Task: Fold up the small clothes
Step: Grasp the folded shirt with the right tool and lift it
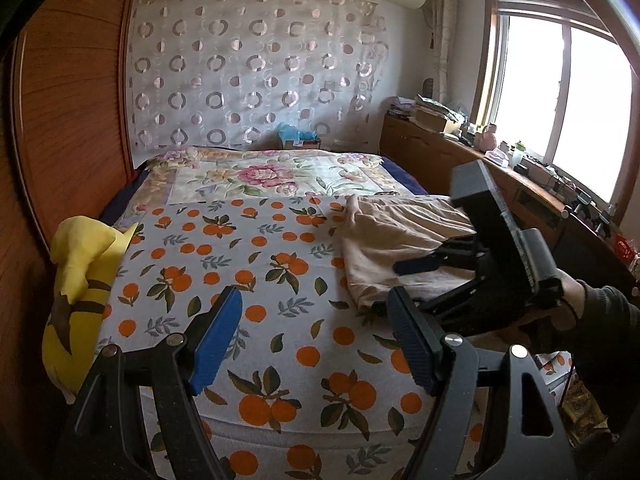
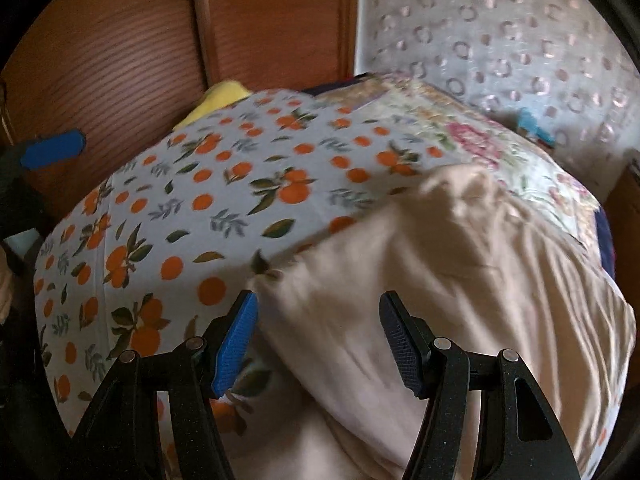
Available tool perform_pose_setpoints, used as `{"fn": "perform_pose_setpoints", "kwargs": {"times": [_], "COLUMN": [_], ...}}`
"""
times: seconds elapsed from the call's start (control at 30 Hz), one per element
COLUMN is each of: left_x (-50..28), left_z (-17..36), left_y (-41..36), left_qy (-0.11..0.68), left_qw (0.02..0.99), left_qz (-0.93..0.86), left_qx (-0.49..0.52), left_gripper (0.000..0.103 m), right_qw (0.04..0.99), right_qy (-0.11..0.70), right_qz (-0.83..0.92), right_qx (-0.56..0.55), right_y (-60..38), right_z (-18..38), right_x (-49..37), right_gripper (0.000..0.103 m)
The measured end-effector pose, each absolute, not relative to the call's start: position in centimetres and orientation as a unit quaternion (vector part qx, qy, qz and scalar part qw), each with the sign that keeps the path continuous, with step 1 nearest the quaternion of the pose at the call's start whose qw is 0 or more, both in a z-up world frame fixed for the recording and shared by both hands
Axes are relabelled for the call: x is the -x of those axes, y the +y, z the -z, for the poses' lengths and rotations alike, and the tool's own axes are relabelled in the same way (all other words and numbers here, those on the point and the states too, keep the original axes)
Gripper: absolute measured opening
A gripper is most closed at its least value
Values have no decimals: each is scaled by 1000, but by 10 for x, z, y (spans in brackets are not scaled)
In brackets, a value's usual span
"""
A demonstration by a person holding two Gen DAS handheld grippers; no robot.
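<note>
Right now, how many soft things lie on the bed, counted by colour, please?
Beige: 1, the crumpled garment
Yellow: 1, the plush toy at the bed's edge by the wardrobe
Orange-print: 1, the sheet spread underneath
Pink floral: 1, the quilt behind it
Total: 4

The middle of the bed's orange-printed white sheet [image 1: 248, 264] lies bare and open to passage. A yellow plush toy [image 1: 80, 280] blocks its left edge against the ribbed brown wooden wardrobe [image 1: 72, 120]. A rumpled beige cloth garment [image 1: 396, 232] covers the right side, beside a cluttered brown wooden sideboard [image 1: 440, 152].
</note>
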State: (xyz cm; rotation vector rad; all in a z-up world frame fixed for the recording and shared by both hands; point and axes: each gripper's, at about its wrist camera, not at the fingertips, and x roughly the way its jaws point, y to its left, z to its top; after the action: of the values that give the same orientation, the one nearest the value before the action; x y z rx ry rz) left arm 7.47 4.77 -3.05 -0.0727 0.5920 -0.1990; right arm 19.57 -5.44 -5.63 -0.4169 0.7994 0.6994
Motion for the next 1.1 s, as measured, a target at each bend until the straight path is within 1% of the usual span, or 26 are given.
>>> {"fn": "perform_pose_setpoints", "kwargs": {"times": [0.13,0.17,0.2,0.27,0.3,0.33,0.37,0.47,0.67,0.83,0.97,1.1], "left_x": [-74,-74,-74,-74,-74,-74,-74,-73,-72,-71,-71,-70], "left_z": [32,33,34,35,35,35,35,36,36,35,37,38], "left_y": [49,48,48,47,46,45,44,41,33,25,21,16], "left_qy": [292,293,294,294,294,294,294,294,295,295,298,299], "left_qw": [950,950,950,950,950,949,949,949,947,946,944,943], "left_qz": [99,100,100,102,104,105,106,111,122,132,136,142], "left_qx": [36,36,35,35,35,35,35,34,31,31,27,25], "left_gripper": [76,76,76,76,76,76,76,76,76,76,76,76], "right_qw": [834,832,834,839,841,843,843,843,899,926,938,946], "right_qy": [383,384,379,370,368,367,368,365,291,267,264,272], "right_qz": [-340,-340,-337,-338,-334,-329,-328,-329,-279,-204,-147,-73], "right_qx": [206,210,216,214,215,216,217,218,172,171,168,162], "right_y": [-39,-35,-33,-32,-34,-35,-35,-40,-96,-154,-191,-220], "right_z": [68,72,73,72,71,71,72,67,0,-36,-46,-39], "right_x": [-200,-205,-205,-206,-205,-206,-208,-208,-212,-236,-255,-280], "right_gripper": [65,63,57,39,21,11,8,7,6,6,6,6]}}
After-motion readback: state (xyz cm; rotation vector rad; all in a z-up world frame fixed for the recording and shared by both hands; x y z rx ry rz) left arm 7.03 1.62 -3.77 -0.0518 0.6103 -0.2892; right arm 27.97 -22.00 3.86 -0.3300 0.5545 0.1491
